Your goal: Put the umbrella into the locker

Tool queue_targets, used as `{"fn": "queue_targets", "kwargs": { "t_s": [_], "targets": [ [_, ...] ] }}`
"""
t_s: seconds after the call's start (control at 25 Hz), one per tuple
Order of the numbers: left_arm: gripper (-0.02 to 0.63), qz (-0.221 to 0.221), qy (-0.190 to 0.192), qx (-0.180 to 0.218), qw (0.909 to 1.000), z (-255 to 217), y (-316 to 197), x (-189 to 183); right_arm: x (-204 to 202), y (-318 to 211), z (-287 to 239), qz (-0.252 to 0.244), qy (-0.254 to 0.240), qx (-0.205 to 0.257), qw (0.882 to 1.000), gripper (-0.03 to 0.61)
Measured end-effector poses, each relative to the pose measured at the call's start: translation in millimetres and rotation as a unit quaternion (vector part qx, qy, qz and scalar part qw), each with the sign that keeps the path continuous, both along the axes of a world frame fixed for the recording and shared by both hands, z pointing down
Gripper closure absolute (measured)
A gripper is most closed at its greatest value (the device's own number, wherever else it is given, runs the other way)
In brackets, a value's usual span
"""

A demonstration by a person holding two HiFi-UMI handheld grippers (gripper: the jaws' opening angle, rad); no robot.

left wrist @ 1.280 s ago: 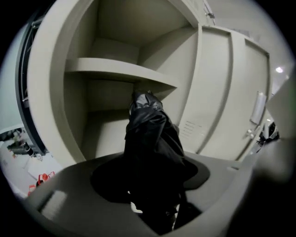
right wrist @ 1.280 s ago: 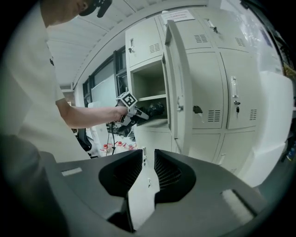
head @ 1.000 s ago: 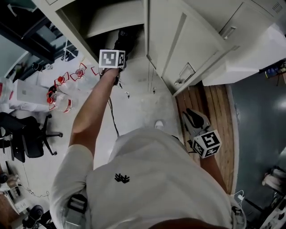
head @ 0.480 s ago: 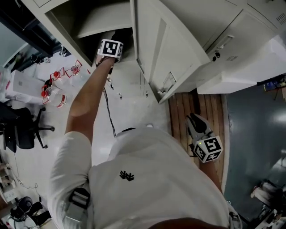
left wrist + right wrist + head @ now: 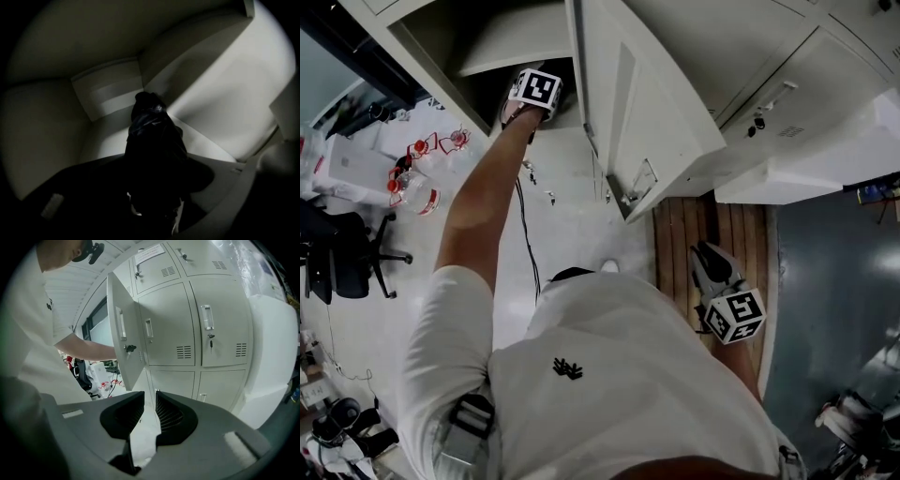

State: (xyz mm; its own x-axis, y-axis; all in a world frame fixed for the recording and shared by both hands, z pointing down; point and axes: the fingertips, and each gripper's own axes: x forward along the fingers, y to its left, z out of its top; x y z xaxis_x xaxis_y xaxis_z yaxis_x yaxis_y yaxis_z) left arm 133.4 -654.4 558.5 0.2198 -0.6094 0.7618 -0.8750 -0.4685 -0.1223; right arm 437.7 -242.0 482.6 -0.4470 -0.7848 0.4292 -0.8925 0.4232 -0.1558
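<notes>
My left gripper (image 5: pixel 540 82) reaches into the open locker (image 5: pixel 502 45), only its marker cube and the forearm showing in the head view. In the left gripper view a dark folded umbrella (image 5: pixel 152 133) lies between the jaws of the left gripper (image 5: pixel 154 219). Its far end points into the compartment's back corner. The jaws are opening, and thin slivers of light show on both sides of the umbrella near the pads. My right gripper (image 5: pixel 711 261) (image 5: pixel 150 393) hangs low at my right side, jaws almost together, nothing between them.
The locker door (image 5: pixel 642 112) (image 5: pixel 123 333) stands swung out between my two arms. Shut lockers (image 5: pixel 197 324) fill the wall to the right. Water bottles (image 5: pixel 417 183), an office chair (image 5: pixel 342 267) and a floor cable (image 5: pixel 528 253) lie to the left.
My left arm has pushed further into the locker compartment with the umbrella. The door's edge now sits closer to that arm in the head view. The right gripper has shifted only slightly.
</notes>
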Motion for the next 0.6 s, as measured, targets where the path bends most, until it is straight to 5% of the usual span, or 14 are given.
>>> {"fn": "queue_targets", "kwargs": {
  "t_s": [0.48,0.6],
  "targets": [
    [0.247,0.014,0.022,0.02,0.9995,-16.2,22.9,-4.2,-38.4,-0.1,4.2,-0.039,-0.005,-0.005,0.999,0.517],
    [0.247,0.016,0.02,0.053,0.9983,-37.5,31.7,-15.0,-52.8,7.0,1.4,-0.046,-0.002,-0.001,0.999,0.517]
  ]
}}
